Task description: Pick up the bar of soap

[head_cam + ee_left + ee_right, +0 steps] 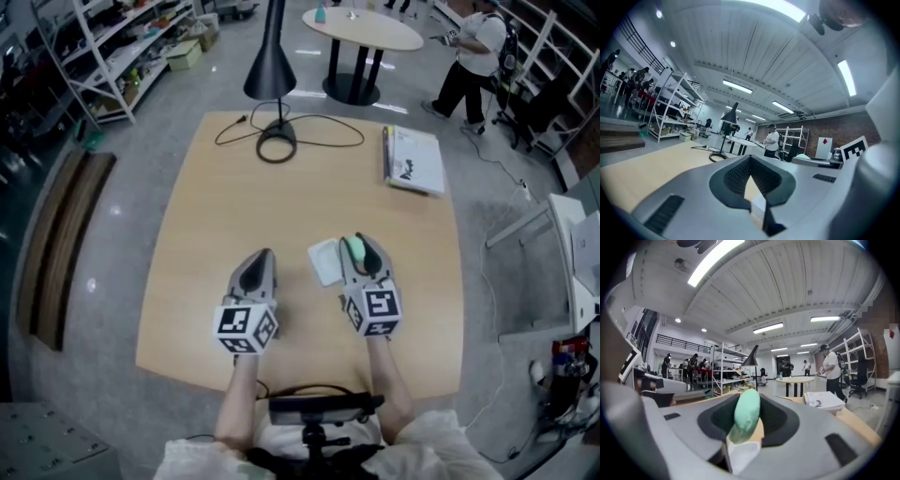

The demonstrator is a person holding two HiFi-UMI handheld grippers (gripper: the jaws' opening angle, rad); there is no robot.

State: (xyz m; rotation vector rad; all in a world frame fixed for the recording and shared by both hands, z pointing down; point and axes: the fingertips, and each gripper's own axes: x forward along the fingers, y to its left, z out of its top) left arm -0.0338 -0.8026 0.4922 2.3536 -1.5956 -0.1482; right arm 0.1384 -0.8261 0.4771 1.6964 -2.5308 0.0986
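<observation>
- Soap (746,414): pale green bar, on edge between the jaws of the right gripper (361,247), lower centre-right of the head view. The pads pinch its flat sides, probably the steadiest hold on a rounded, slippery bar.
- Right gripper: roughly level, jaws set to the bar's width. The bar looks clear of the table, so the pick-up seems made or all but made.
- White square (324,262): lies flat just left of the right gripper's tips and may be the soap's dish or wrapper. I cannot tell which.
- Left gripper (259,260): lower centre-left, jaws pressed together at the tips with nothing between. It is held apart from the soap, likely so it stays out of the way.
- Table (281,206): light wood top, mostly bare.
- Lamp (272,66): black, at the table's upper edge, with its ring base and cable (323,127) on the top.
- Booklet (413,160): white, at the table's upper right corner.
- Room: grey glossy floor. Shelves (122,47) stand in the upper left, a round table (362,27) at top centre, and a person (473,58) in the upper right.
</observation>
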